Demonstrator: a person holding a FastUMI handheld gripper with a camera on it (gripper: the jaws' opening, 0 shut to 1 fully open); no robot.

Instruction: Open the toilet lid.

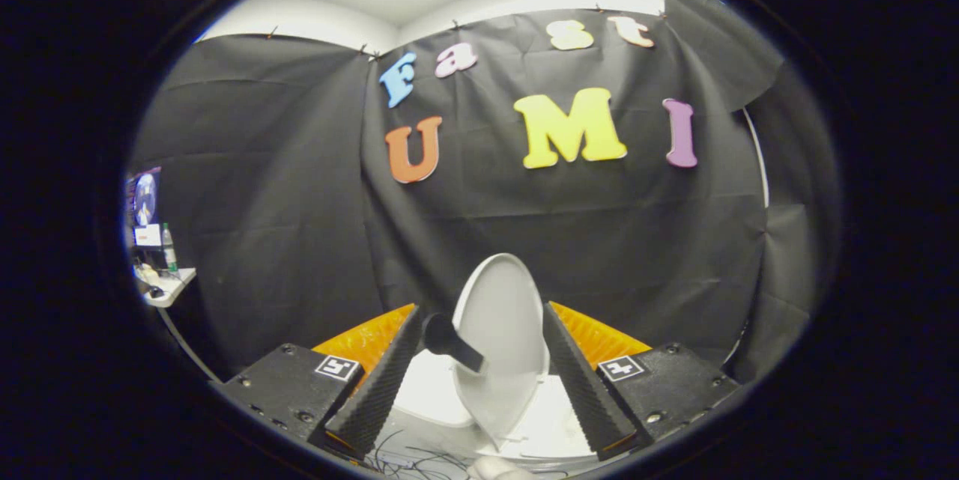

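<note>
I see the toilet lid [500, 315] already swung up: it stands nearly upright between the two fingers of my hand-held gripper [479, 379], its pale inner face turned toward the camera and leaning a little to the left. A dark handle [449, 341] sticks out from its left edge, just inside my left finger. Below the lid lies the white toilet seat [434, 398], exposed and flat.

My fingers are spread wide. Neither one presses on the lid or on the handle; there is a visible gap on each side, so I am holding nothing at the moment.

As I judge it, the main work of the task is done: the lid is off the seat and raised. What I cannot tell is whether it rests against anything behind it or merely balances, since its back is hidden from me. If it is not yet fully leaned back, a small further push would settle it; otherwise only drawing the hand-held gripper clear is left.

Off to the far left a small table [168, 287] carries a bottle [169, 246] and a screen [144, 199], well apart from the toilet.
</note>
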